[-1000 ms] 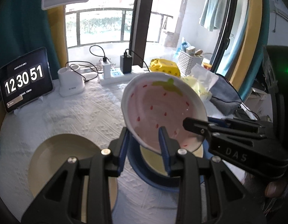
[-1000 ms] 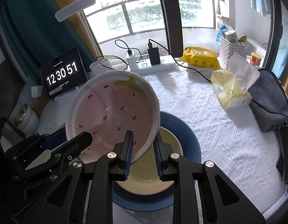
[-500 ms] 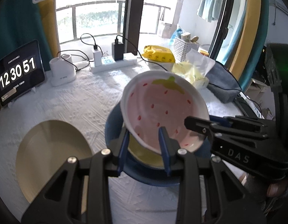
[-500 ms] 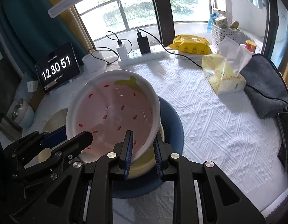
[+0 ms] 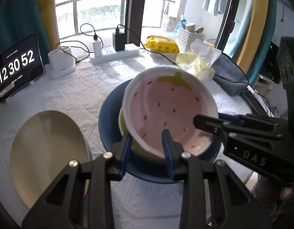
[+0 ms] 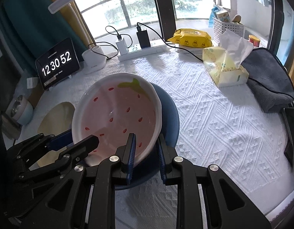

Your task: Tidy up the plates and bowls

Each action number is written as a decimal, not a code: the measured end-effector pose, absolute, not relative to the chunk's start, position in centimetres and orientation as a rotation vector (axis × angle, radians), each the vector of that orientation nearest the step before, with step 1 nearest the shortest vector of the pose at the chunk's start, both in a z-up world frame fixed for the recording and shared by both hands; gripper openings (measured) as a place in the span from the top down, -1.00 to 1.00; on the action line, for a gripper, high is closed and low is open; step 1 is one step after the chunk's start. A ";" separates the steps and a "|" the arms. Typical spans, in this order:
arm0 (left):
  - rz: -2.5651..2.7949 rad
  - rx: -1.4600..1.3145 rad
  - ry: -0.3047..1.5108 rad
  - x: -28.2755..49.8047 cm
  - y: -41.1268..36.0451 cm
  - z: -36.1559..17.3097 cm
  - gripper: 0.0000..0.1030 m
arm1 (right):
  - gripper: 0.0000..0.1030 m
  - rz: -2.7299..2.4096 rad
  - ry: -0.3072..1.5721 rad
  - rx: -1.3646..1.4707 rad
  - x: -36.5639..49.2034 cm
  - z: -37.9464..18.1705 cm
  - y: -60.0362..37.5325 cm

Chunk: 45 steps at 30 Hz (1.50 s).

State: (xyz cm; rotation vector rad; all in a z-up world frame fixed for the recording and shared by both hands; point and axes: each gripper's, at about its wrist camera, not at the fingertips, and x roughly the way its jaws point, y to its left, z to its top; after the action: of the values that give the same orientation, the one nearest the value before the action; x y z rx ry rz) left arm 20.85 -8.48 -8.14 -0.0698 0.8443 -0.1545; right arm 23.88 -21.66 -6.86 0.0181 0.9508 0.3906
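A pink strawberry-patterned bowl (image 5: 166,110) (image 6: 116,114) hangs tilted just over a yellow bowl (image 5: 124,127), which sits in a dark blue plate (image 5: 108,118) (image 6: 169,114). My left gripper (image 5: 147,133) is shut on the bowl's near rim, one finger inside and one outside. From the right side of the left wrist view, my right gripper (image 5: 202,121) (image 6: 146,137) is shut on another part of the same rim. The left gripper (image 6: 80,143) shows at the lower left of the right wrist view. A flat beige plate (image 5: 46,152) (image 6: 57,114) lies to the left on the white tablecloth.
At the back stand a tablet clock (image 5: 15,66), a white charging stand (image 5: 61,63) and a power strip (image 5: 112,54) with cables. A yellow tissue pack (image 6: 223,68), a yellow wipes pack (image 6: 190,37), a white basket (image 6: 227,28) and a grey cloth (image 6: 267,84) occupy the right side.
Both grippers have sunk with the strawberry bowl, which now hangs lower and closer over the yellow bowl and blue plate. Their hold on the rim is unchanged.
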 end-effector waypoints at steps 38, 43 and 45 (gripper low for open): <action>-0.117 -0.062 0.800 19.9 -7.7 -7.8 0.15 | 0.53 0.379 0.928 0.008 23.4 -6.8 -21.8; -0.119 -0.057 0.783 19.5 -7.8 -7.6 0.13 | 0.53 0.374 0.923 -0.001 23.3 -6.9 -21.6; -0.122 -0.052 0.776 19.3 -7.8 -7.6 0.13 | 0.53 0.374 0.918 -0.006 23.1 -7.0 -21.6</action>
State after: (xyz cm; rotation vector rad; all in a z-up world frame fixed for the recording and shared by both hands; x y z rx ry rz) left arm 19.32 -7.83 -7.55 -0.0519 0.7764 -0.1223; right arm 23.13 -21.58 -6.96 -0.0057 0.9178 0.3740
